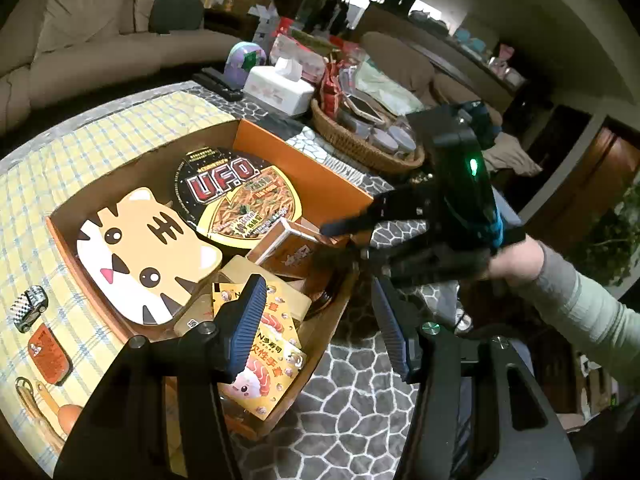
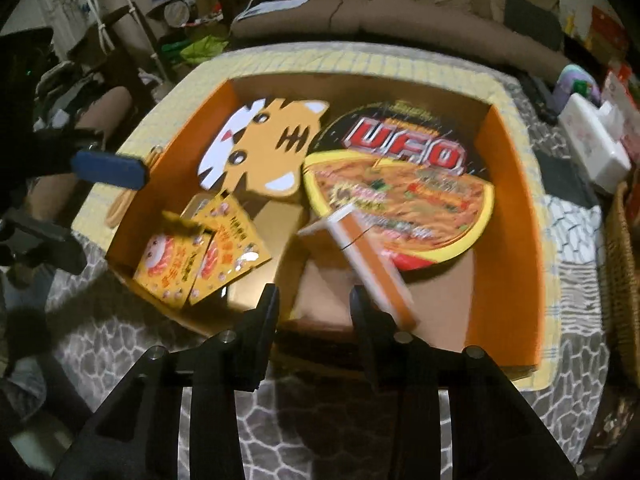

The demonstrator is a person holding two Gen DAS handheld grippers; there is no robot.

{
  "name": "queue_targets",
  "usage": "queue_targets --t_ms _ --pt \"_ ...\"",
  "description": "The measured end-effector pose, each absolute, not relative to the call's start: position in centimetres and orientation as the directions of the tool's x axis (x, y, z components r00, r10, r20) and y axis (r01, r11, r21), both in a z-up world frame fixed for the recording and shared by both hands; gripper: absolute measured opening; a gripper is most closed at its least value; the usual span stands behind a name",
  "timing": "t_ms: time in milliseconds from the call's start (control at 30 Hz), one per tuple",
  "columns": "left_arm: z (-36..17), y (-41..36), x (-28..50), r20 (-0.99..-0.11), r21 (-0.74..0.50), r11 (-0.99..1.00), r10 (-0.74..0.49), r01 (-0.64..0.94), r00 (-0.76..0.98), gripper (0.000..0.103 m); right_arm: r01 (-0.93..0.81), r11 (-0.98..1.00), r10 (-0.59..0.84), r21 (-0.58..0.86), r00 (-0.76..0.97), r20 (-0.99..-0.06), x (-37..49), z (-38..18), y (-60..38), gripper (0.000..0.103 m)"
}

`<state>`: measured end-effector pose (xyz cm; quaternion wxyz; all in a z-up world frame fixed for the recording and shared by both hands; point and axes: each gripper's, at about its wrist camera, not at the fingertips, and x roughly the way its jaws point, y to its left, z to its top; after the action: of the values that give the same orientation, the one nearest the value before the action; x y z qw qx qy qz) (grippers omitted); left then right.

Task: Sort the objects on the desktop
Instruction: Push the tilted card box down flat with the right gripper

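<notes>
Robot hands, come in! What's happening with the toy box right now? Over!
Both grippers open, empty: left gripper, right gripper. Orange box holds tiger board, U.F.O. noodles, sushi packets. Toy car outside on cloth. Nothing blocking.

I count one orange cardboard box [image 1: 304,160] on the checked cloth. Inside it: one tiger-face board [image 1: 148,256], one U.F.O. noodle bowl [image 1: 236,196], one small brown-and-white carton [image 1: 292,246], and two yellow sushi-print packets [image 2: 236,236] [image 2: 168,268], the pair told apart best from my right wrist view. Outside the box on the cloth I count one toy car [image 1: 30,306] and one orange card [image 1: 50,354]. Further back: one white tissue box [image 1: 278,88] and one wicker basket [image 1: 360,146]; its contents are too jumbled to count.
</notes>
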<state>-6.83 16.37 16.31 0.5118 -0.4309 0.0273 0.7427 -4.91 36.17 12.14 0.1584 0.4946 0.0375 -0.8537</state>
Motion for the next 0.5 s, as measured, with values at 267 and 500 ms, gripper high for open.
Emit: queue_targets --t_ms 267,500 --pt "16.7 15.9 -7.3 -0.66 -0.406 -0.486 0.742 -0.774 -0.119 0.055 0.433 -0.901 -0.192 -0.017 -0.434 -0.88 -7.4 12.4 35.7 0.041" --pt "16.1 15.6 -7.4 -0.667 -0.412 -0.493 0.736 -0.766 -0.115 0.058 0.516 -0.847 -0.088 -0.124 -0.368 -0.926 -7.2 10.2 34.0 0.041"
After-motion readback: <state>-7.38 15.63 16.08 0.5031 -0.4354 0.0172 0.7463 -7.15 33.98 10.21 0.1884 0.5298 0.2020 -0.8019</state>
